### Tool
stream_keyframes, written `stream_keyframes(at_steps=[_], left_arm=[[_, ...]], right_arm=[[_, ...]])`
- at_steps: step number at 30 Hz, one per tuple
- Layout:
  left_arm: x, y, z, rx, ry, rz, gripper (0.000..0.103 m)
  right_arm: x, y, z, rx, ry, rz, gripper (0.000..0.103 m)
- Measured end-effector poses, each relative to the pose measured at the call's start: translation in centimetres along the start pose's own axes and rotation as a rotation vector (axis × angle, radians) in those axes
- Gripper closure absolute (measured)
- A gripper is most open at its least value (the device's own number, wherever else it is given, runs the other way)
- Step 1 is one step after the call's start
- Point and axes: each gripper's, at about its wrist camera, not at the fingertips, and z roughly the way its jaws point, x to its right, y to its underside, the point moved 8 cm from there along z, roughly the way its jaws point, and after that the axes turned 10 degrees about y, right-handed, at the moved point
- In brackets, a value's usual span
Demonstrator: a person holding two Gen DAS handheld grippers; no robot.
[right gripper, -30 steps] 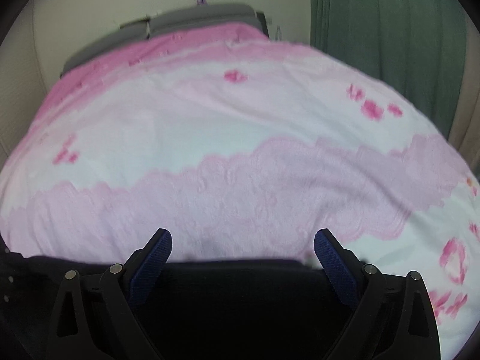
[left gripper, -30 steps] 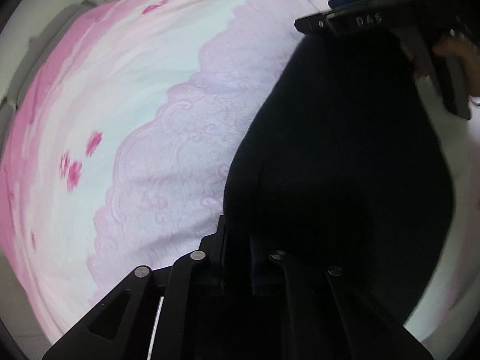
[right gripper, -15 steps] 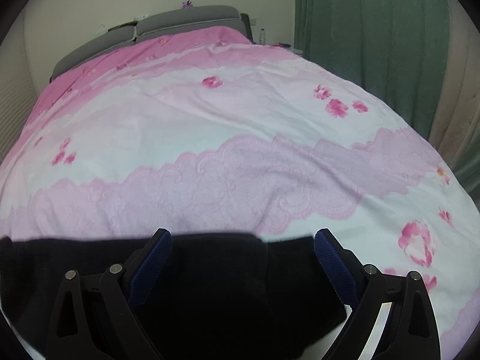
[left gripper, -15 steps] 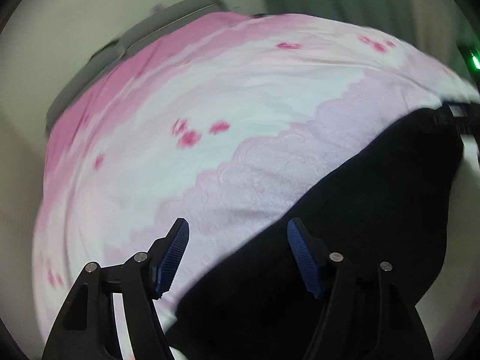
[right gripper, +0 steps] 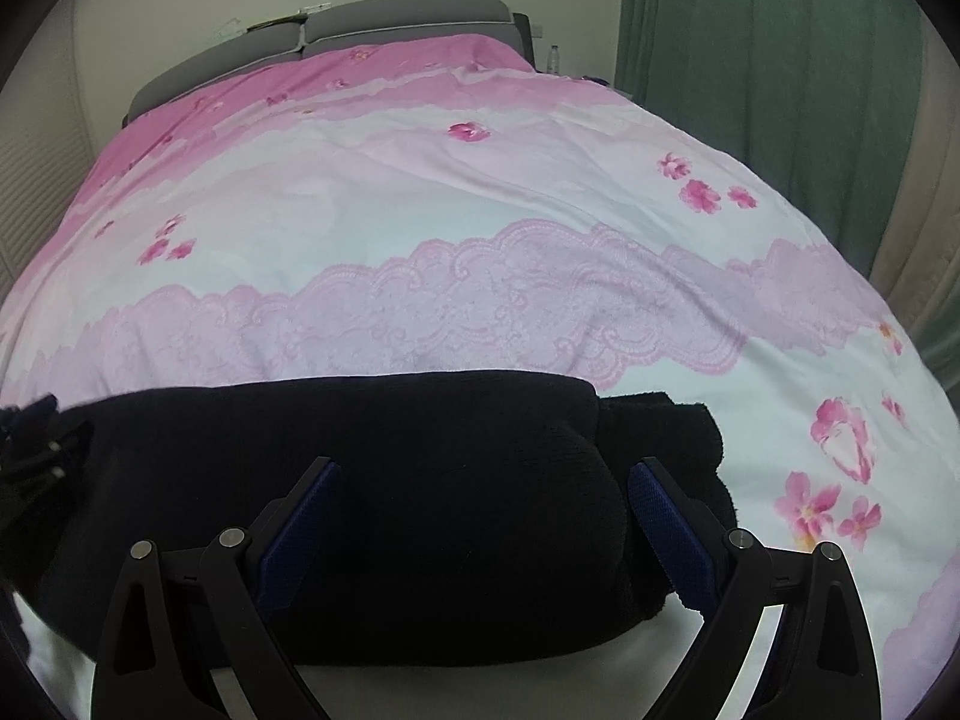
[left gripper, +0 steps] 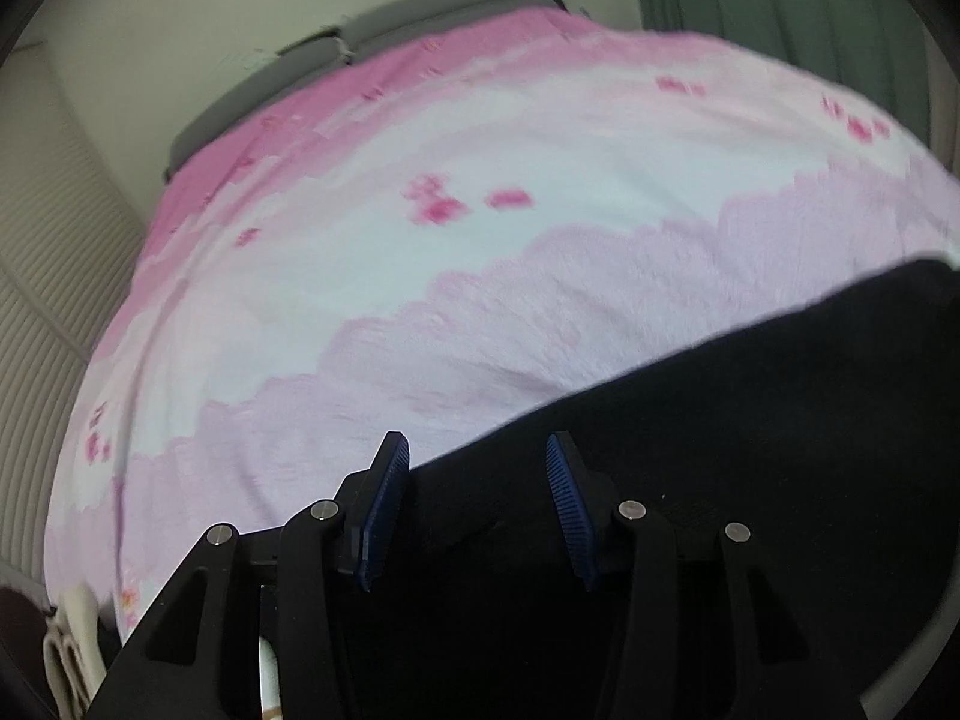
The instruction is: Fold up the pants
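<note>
The black pants [right gripper: 372, 480] lie folded in a thick bundle on the pink floral bedspread [right gripper: 480, 222], near its front edge. In the left wrist view the pants [left gripper: 720, 450] fill the lower right. My right gripper [right gripper: 483, 516] is open and empty, its blue pads apart above the bundle. My left gripper [left gripper: 477, 504] is open and empty, over the pants' left part. A bit of the left gripper [right gripper: 30, 444] shows at the left edge of the right wrist view.
A grey headboard [right gripper: 384, 24] stands at the far end of the bed. A green curtain [right gripper: 768, 60] hangs at the right. A slatted wall [left gripper: 48, 312] runs along the left. A small bottle [right gripper: 553, 57] stands beside the headboard.
My left gripper let go of the pants, opened and drew back. My right gripper stayed open and also pulled back, so the folded bundle now shows lying on the bed.
</note>
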Motion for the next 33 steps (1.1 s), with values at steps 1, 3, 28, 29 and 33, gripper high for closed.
stream_keyframes(at_steps=[1,3,28,29,33], left_arm=[[-0.6,0.1,-1.2,0.008,-0.005,-0.018,0.051],[-2.2,0.9,-3.9,0.019,-0.045,-0.066,0.036],[-1.6,11.8,-10.8,-0.003,-0.068,-0.519,0.031],[-1.0,11.4,-10.8,0.002,-0.062,-0.502,0.031],[0.3,10.2,-10.6,0.018,-0.069,-0.472,0.031]], right_arm=[[0.1,-0.2,-0.3,0.008,0.002,0.000,0.006],[0.5,-0.7,-1.0,0.022,0.005,0.013,0.006],[3.3,1.4,-4.0,0.007,0.101,0.138,0.006],[3.9,2.0,-3.6,-0.013,0.109,0.156,0.006],[6.0,4.7,-2.1,-0.074,0.131,0.209,0.006]])
